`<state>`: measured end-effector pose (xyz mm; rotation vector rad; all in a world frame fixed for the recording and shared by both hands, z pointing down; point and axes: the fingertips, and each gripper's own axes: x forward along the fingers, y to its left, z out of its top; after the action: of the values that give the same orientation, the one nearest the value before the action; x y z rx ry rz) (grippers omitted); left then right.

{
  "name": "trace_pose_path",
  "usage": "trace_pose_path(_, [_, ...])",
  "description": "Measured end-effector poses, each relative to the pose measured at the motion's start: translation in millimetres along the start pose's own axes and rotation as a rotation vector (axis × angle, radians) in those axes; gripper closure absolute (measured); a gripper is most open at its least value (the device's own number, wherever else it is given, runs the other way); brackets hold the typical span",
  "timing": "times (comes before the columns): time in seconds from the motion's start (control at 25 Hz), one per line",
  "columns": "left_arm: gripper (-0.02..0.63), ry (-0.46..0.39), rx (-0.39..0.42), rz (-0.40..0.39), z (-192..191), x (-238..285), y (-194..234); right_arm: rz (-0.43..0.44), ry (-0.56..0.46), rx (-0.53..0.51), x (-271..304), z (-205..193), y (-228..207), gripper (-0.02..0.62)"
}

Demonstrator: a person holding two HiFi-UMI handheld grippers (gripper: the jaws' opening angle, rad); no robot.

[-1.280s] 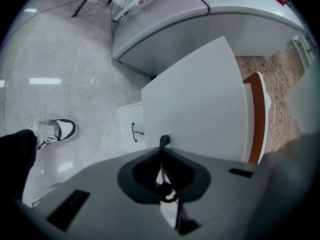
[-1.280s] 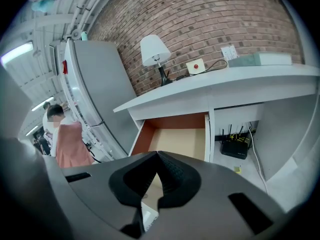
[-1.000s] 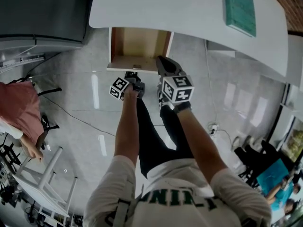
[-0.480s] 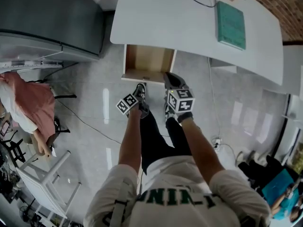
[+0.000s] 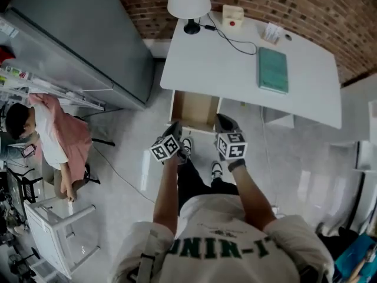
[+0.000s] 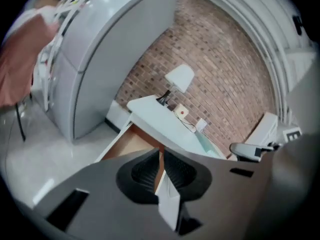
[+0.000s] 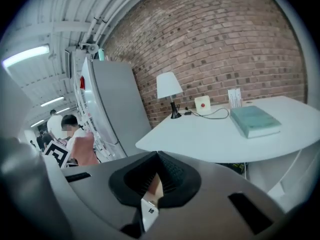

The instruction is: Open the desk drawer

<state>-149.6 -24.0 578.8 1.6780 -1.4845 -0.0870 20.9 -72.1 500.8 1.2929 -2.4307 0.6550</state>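
Head view has the drawer [image 5: 194,109] standing pulled out from under the near left edge of the white surface [image 5: 235,58], its bare wooden floor showing, as it did a second ago. What has changed is the hands: earlier the left claw [image 5: 174,127] was down at the drawer's front edge, and now both it and the right claw [image 5: 223,120] are held up and apart from the drawer, over the person's shoes. The left claw's marker cube has rolled to a new tilt. More of the room is visible than before, with a lamp [image 5: 188,0] and a teal book [image 5: 273,69] on the surface.

Left gripper view looks along the left claw [image 6: 161,156] at the open drawer [image 6: 127,141]. Its jaws have just been opening a little and stand a thin slit apart, with nothing between them. Right gripper view shows the right claw [image 7: 157,156] pressed together at the tips and empty, aimed over the surface toward the brick wall [image 7: 225,44].
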Motion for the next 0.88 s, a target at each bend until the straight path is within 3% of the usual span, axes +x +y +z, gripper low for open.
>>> trace_pose_path(0.2, [0.584,-0.08,0.326,0.006,57,-32,-76,0.044,-0.114,-0.089,-43,53,10,0.592])
trace_pose_path(0.36, [0.594,-0.192,0.482,0.004,92,-63,-135,0.035,-0.181,-0.127,-77,81,8,0.592])
trace_pose_path(0.6, [0.604,-0.322,0.603,0.007,115,-103,-195,0.053,-0.268,-0.199,-113,117,19,0.592])
trace_pose_path(0.88, [0.604,-0.381,0.642,0.033,123,-124,-218,0.058,-0.318,-0.221,-127,133,35,0.592])
